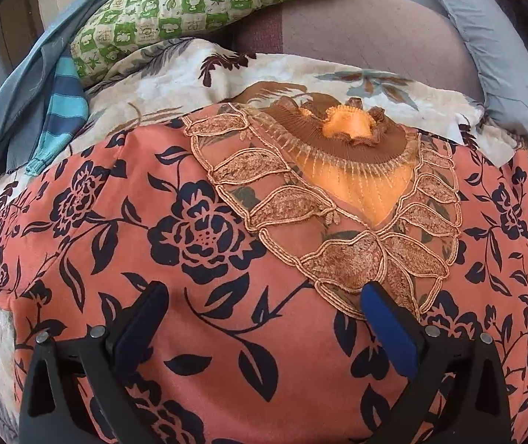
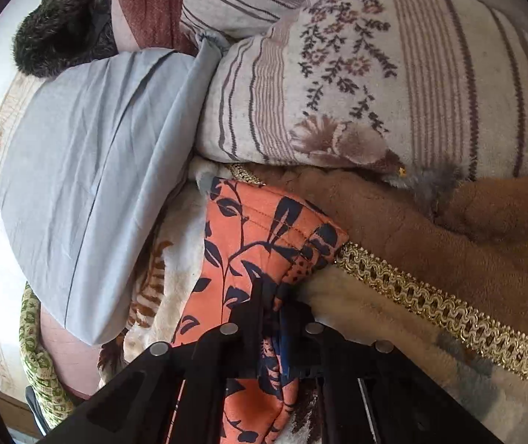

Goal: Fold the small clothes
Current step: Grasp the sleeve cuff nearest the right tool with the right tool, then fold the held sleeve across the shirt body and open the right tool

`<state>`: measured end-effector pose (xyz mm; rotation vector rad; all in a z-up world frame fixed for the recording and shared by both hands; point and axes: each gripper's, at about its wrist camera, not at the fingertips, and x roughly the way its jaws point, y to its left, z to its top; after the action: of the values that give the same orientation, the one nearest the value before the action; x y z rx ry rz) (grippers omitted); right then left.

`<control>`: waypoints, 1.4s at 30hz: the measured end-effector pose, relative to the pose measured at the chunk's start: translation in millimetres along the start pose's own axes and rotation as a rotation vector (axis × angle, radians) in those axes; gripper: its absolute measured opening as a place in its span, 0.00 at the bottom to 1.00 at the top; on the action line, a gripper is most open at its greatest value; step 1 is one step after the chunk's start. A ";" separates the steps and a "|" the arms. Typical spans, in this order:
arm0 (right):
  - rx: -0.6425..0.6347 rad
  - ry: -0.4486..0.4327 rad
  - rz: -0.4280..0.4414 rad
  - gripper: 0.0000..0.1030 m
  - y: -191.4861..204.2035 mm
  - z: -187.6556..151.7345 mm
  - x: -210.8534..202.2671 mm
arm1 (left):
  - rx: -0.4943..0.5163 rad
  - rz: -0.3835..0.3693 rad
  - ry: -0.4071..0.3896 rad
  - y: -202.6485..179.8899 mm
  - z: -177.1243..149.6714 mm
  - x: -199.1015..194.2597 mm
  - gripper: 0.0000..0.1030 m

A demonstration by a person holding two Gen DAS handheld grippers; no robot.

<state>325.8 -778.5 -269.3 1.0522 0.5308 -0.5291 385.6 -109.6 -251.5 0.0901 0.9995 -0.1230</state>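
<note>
Right gripper (image 2: 277, 307) is pinching a bunched corner of the floral top (image 2: 260, 236); left gripper (image 1: 264, 307) hangs open, neckline (image 1: 341, 137) at 12 o'clock.

Left gripper (image 1: 264, 292) has its jaws spread wide, one black finger on the left and one with a blue pad (image 1: 388, 327) on the right, nothing caught between them. It's hanging low and pointing toward the far side. Right gripper (image 2: 277, 305) is the opposite story: fingers pinched tight together, clamped on a bunched-up corner of the orange flowered garment (image 2: 260, 236), which sticks out beyond the tips.
</note>
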 end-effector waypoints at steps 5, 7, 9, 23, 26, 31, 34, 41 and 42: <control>-0.109 -0.034 0.149 0.06 57.0 -26.7 -48.8 | -0.040 0.017 0.019 18.6 7.2 -8.6 1.00; -0.167 -0.019 0.212 0.06 90.6 -44.1 -71.2 | -0.043 0.054 -0.011 29.2 11.7 -17.6 1.00; -0.222 0.006 0.279 0.06 127.3 -68.7 -93.9 | -0.048 0.121 -0.053 43.3 15.9 -28.1 1.00; -0.526 0.505 0.595 0.06 320.4 -429.7 -111.9 | -0.253 0.457 -0.147 209.4 2.0 -68.8 1.00; -0.604 0.628 0.521 0.10 335.8 -513.7 -83.9 | -0.288 0.489 -0.122 236.5 -5.8 -65.6 1.00; -0.758 0.792 0.452 0.48 336.2 -594.0 -75.0 | -0.306 0.488 -0.099 255.1 -9.3 -59.9 1.00; -0.784 0.764 0.529 0.77 337.9 -591.1 -93.6 | -0.332 0.459 -0.097 257.3 -6.6 -58.9 1.00; -0.805 0.487 0.432 0.77 334.5 -514.8 -105.3 | -0.351 0.361 -0.089 235.4 -1.7 -53.8 1.00; -0.795 0.470 0.391 0.75 326.2 -500.6 -100.9 | -0.339 0.333 -0.087 226.5 -0.5 -52.6 1.00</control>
<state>380.4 -180.5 -188.0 0.4749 0.8323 0.2880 389.8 117.8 -203.1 -0.0596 0.8934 0.3442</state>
